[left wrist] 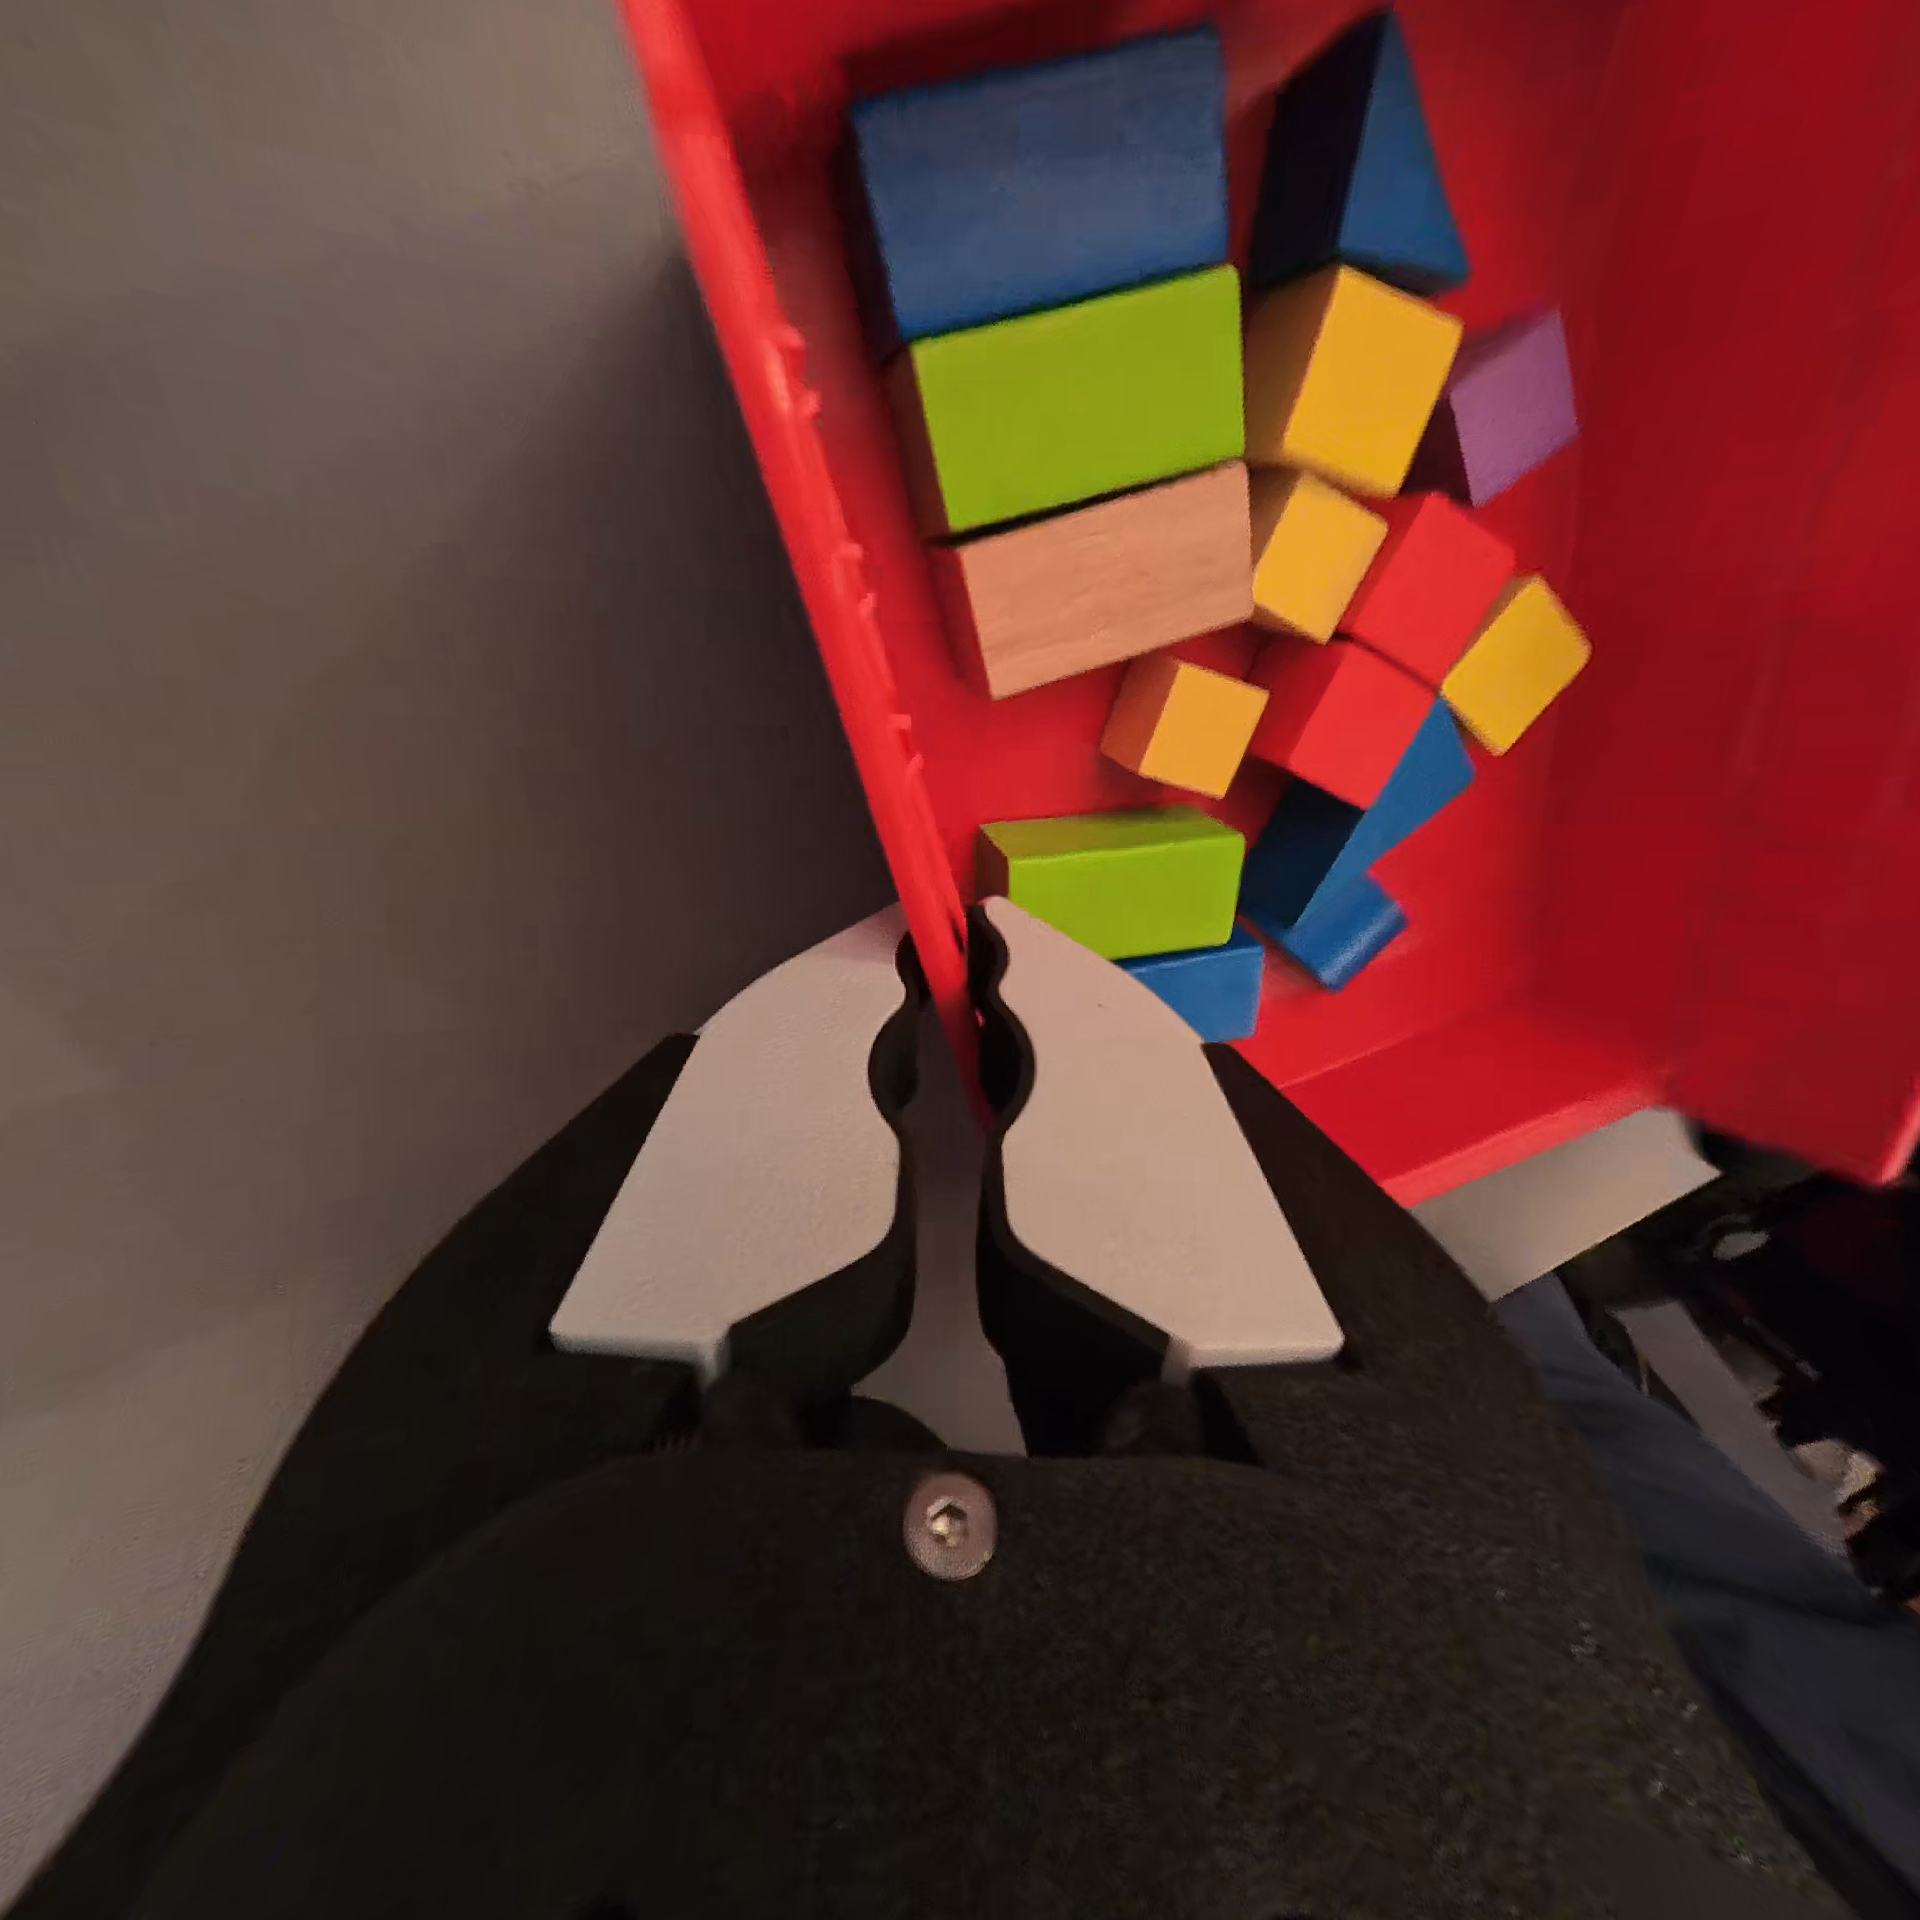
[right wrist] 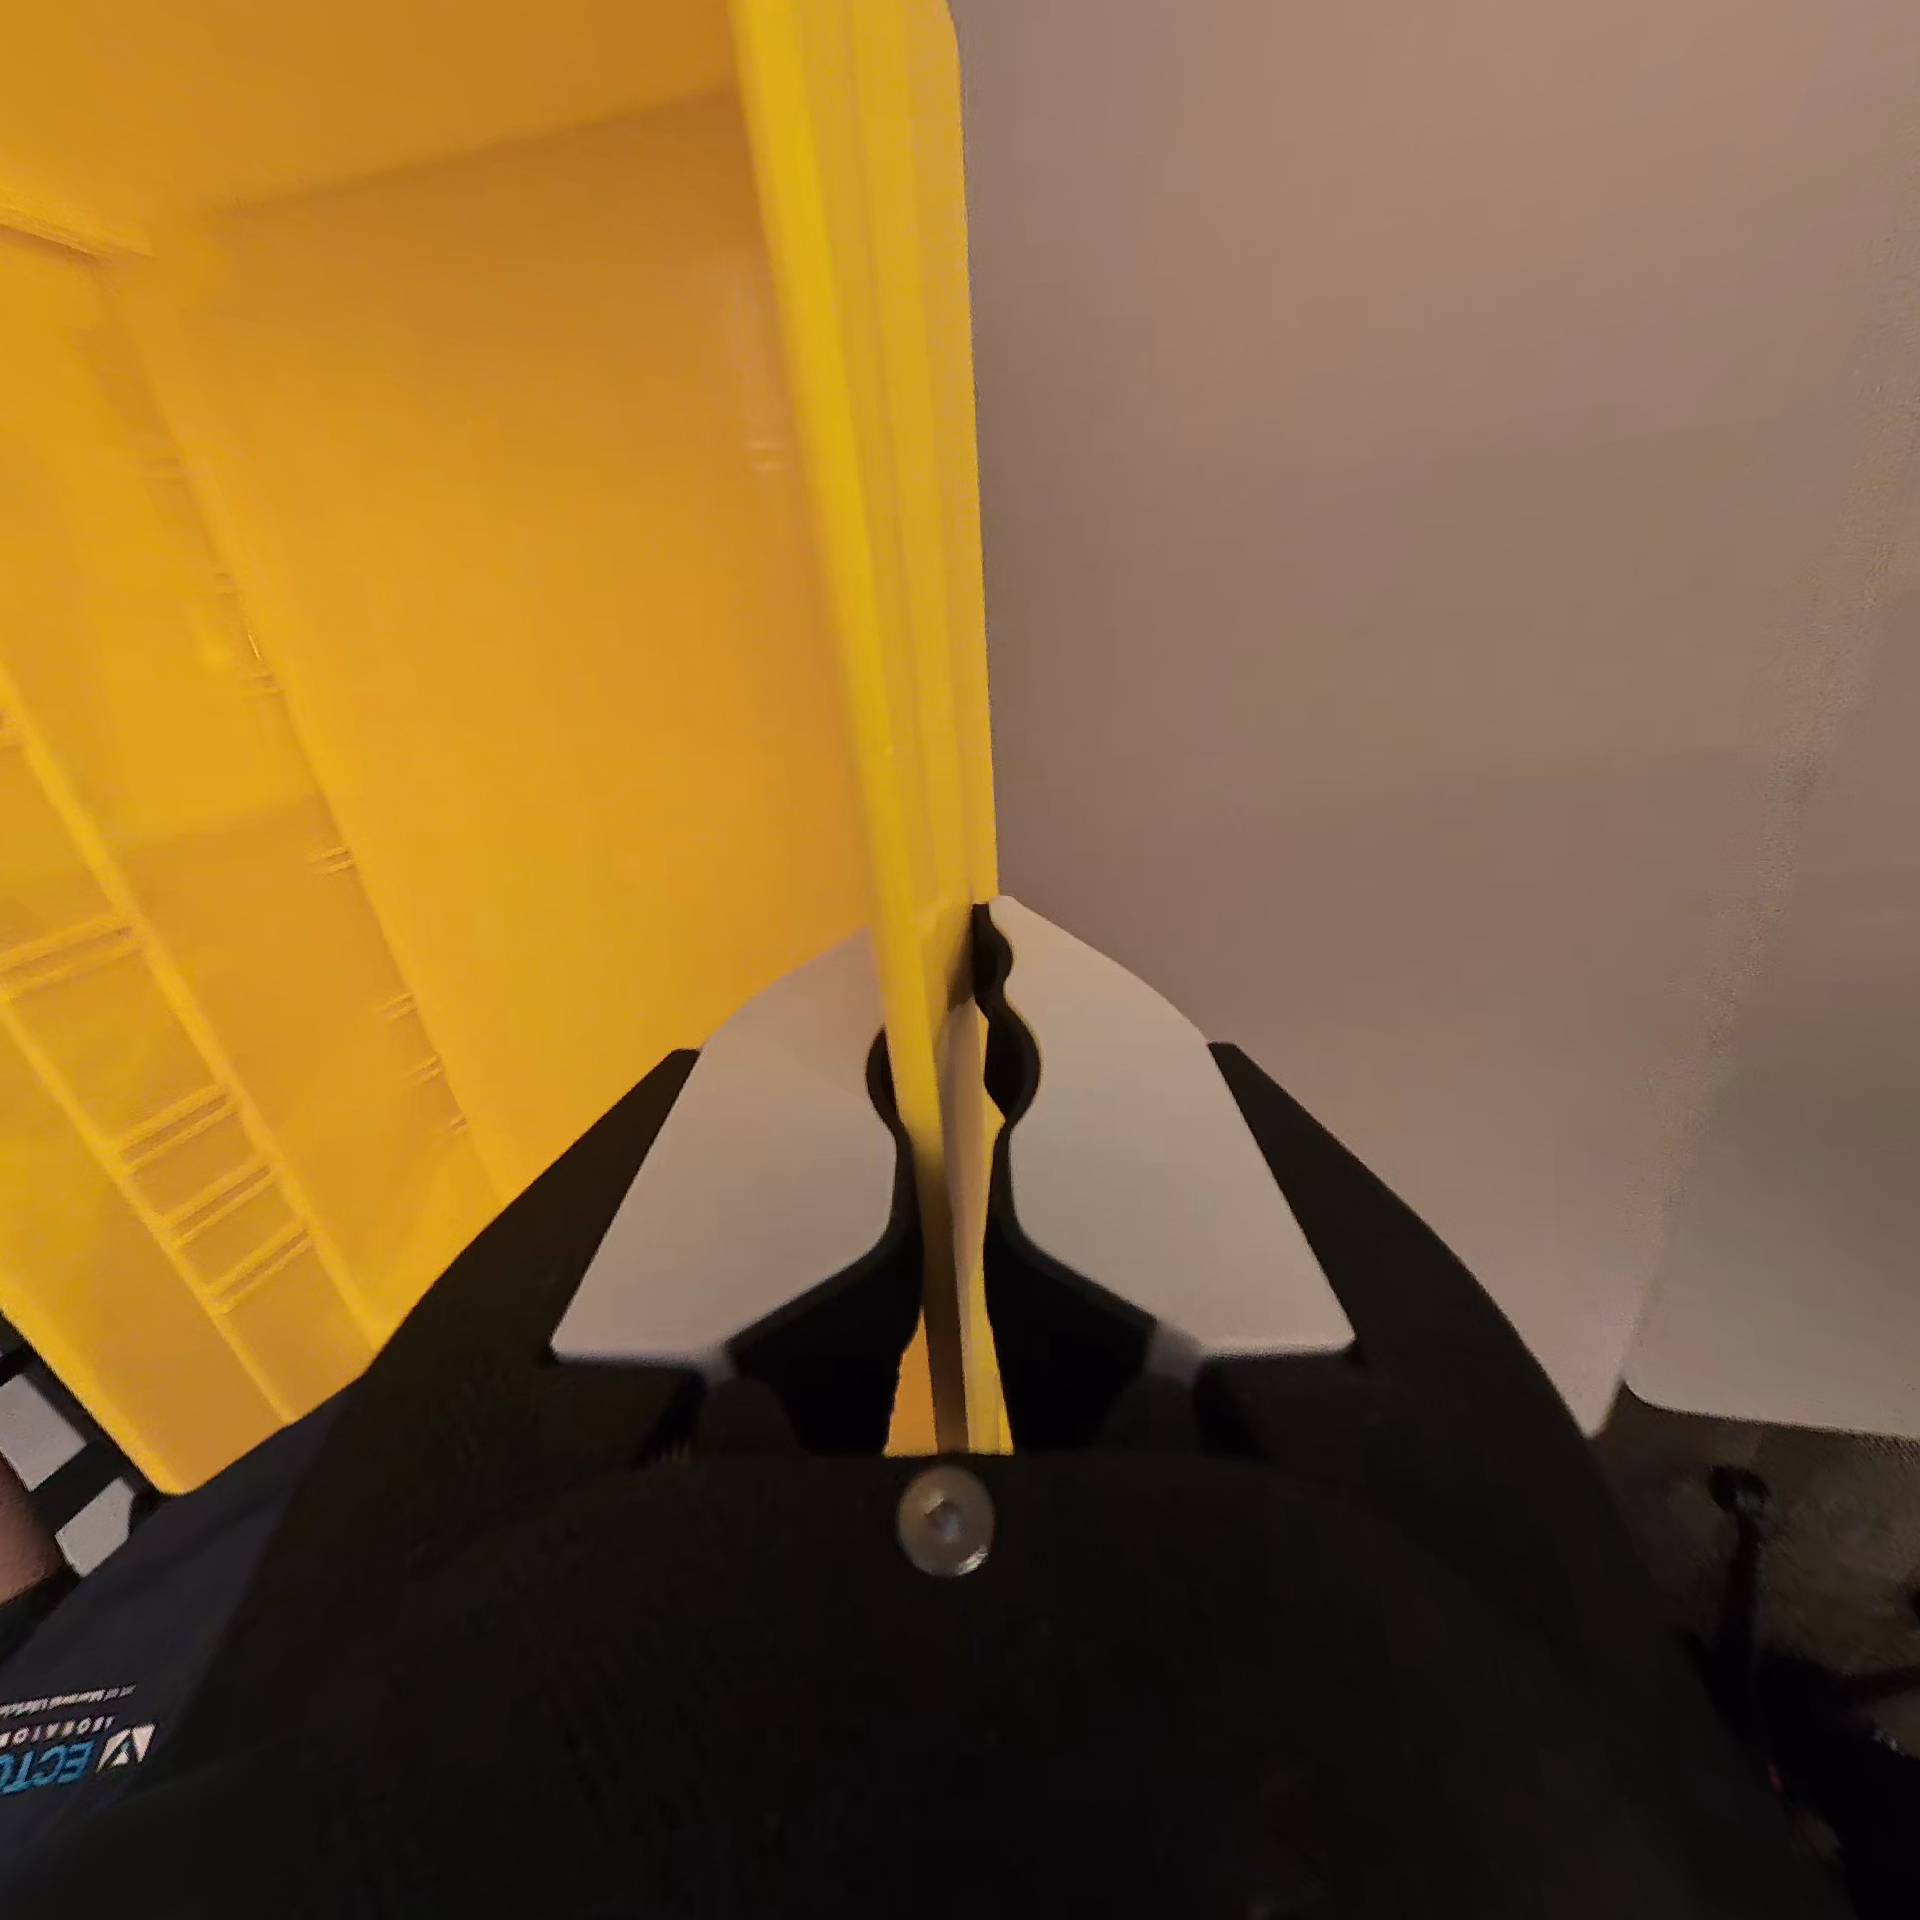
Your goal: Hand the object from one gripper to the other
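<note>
Gripping red bin [left wrist: 1714, 520] wall, left claw [left wrist: 943, 925] clamped tight; blocks [left wrist: 1081, 395] inside, toward 12 o'clock. Right claw [right wrist: 961, 920] pinched on yellow bin [right wrist: 862, 416] wall; interior looks empty. No block held by either; handover apparently not begun.

Red bin [left wrist: 1714, 520], blocks [left wrist: 1081, 405] inside

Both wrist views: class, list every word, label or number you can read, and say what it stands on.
Left wrist view: none on the red bin or its blocks.
Right wrist view: one white and blue print on dark fabric, upside down, cut off by the edge; not quoted here. None on the yellow bin.
</note>
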A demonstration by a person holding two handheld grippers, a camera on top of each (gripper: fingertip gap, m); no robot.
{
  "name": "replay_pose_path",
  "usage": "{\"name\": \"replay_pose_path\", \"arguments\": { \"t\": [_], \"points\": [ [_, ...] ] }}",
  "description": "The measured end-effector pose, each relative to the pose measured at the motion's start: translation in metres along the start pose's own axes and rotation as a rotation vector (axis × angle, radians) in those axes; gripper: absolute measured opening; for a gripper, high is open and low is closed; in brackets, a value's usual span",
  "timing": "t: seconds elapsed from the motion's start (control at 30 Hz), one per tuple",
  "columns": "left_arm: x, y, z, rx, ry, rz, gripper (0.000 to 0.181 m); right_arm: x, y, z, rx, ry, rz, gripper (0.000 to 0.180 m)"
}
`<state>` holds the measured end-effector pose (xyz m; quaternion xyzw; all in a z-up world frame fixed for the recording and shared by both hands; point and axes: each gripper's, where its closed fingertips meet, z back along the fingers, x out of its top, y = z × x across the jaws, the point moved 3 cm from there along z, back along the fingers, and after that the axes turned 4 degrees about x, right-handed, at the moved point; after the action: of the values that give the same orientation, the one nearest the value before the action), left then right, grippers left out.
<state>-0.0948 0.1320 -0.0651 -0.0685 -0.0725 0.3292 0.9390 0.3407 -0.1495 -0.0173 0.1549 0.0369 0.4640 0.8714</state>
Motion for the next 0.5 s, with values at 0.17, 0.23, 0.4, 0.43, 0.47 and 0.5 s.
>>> {"name": "replay_pose_path", "arguments": {
  "t": [0.17,0.23,0.4,0.43,0.47,0.5],
  "points": [
    [-0.019,0.054,0.012,-0.034,-0.078,0.097,0.004,0.009,0.032,-0.053,0.055,0.021,0.038,0.008],
    [-0.029,0.073,0.017,-0.034,-0.094,0.131,0.004,0.011,0.045,-0.073,0.075,0.036,0.056,0.008],
    [-0.05,0.119,0.027,-0.007,-0.142,0.2,0.004,0.015,0.069,-0.103,0.101,0.046,0.051,0.008],
    [-0.054,0.127,0.029,-0.003,-0.155,0.218,0.004,0.016,0.072,-0.106,0.097,0.046,0.052,0.008],
    [-0.059,0.135,0.031,-0.002,-0.169,0.238,0.004,0.016,0.075,-0.11,0.092,0.043,0.053,0.008],
    [-0.063,0.142,0.032,-0.002,-0.182,0.258,0.004,0.016,0.078,-0.113,0.084,0.04,0.058,0.008]
  ]
}}
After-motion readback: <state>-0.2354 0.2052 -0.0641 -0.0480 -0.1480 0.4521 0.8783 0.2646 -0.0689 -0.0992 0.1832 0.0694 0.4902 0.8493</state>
